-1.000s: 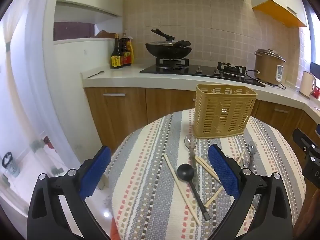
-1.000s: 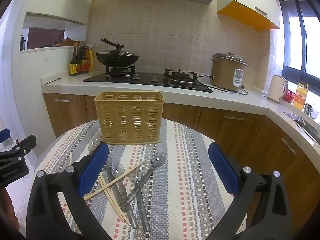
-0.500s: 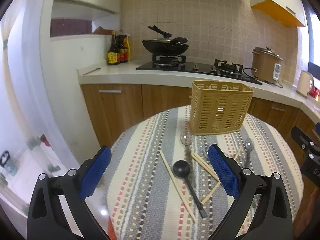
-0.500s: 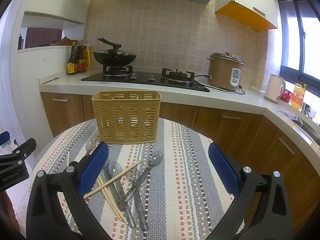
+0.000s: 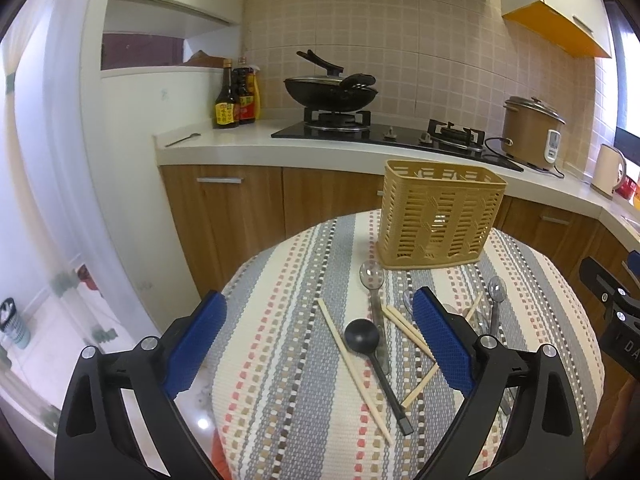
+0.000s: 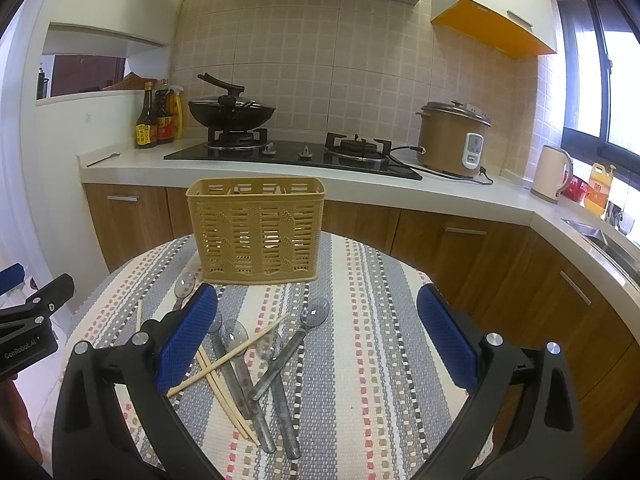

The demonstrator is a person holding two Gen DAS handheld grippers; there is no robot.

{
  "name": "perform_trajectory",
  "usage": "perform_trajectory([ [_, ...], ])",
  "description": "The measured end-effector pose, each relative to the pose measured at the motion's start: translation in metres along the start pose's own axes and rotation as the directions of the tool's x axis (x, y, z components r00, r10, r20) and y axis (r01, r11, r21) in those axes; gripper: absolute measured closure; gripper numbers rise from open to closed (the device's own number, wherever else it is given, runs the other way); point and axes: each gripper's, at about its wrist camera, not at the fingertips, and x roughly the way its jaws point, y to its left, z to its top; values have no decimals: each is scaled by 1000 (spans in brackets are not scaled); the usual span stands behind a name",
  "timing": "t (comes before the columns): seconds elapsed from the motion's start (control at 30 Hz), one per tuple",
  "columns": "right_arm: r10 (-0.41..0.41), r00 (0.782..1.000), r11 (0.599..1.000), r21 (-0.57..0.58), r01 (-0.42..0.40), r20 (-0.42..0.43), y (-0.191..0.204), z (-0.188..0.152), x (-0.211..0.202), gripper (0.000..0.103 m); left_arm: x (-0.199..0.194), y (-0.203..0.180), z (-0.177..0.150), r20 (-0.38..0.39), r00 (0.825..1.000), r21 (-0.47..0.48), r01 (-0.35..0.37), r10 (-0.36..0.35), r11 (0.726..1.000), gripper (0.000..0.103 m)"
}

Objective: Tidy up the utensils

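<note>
While both tools hang above the round table under its striped woven cloth (image 5: 288,380), the left gripper (image 5: 318,344) has its blue-padded fingers spread wide, holding nothing. Beneath it lie a black plastic ladle (image 5: 370,354) and pale wooden chopsticks (image 5: 352,368). Further right, a heap of clear plastic spoons (image 6: 276,364) crossed by more chopsticks sits under the right gripper (image 6: 318,338), equally agape and empty. The tan slotted plastic utensil basket (image 6: 256,230) stands upright behind the heap.

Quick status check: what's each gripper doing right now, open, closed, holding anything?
Left gripper: open, holding nothing, above the striped tablecloth.
Right gripper: open, holding nothing.
</note>
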Motion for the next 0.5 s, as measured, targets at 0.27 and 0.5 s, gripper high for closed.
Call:
perform_trajectory([
  [0.27, 4, 1000, 1000, 5, -4, -7, -1, -1, 1, 8, 0, 1, 1, 2, 1000, -3, 0, 0, 1000, 13],
  [0.5, 9, 1000, 1000, 4, -9, -15, -1, -4, 3, 8, 2, 2, 2, -7, 1000, -11, 8, -8, 1000, 14],
])
